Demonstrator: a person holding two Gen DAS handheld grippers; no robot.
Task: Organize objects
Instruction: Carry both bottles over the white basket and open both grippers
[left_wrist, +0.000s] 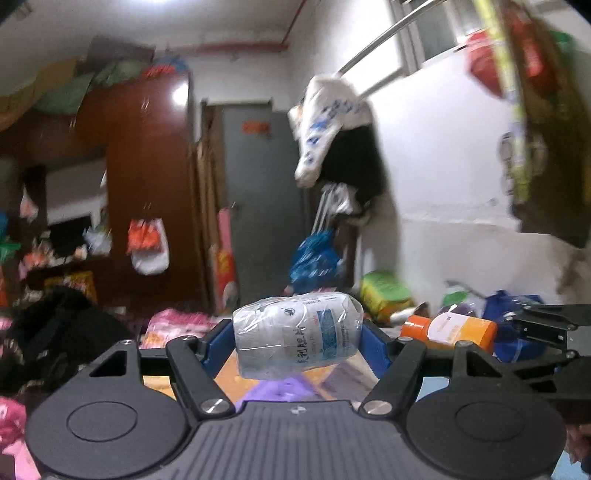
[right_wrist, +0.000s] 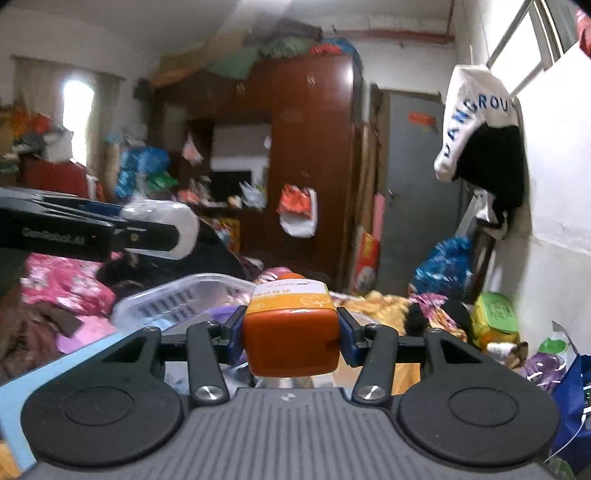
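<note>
White bottle (left_wrist: 297, 336): plastic-wrapped, lying sideways, clamped in the left gripper (left_wrist: 297, 341), held in the air.
Orange bottle (right_wrist: 291, 325): cap toward camera, pinched by the right gripper (right_wrist: 291, 334).
Basket (right_wrist: 177, 299): below, between both.

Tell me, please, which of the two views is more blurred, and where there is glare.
Left wrist view: background heavily motion-blurred, the wrapped white bottle in the left gripper fairly sharp, lamp glare on the wardrobe. Right wrist view: sharper, the orange bottle in the right gripper clear, a window overexposed.
</note>
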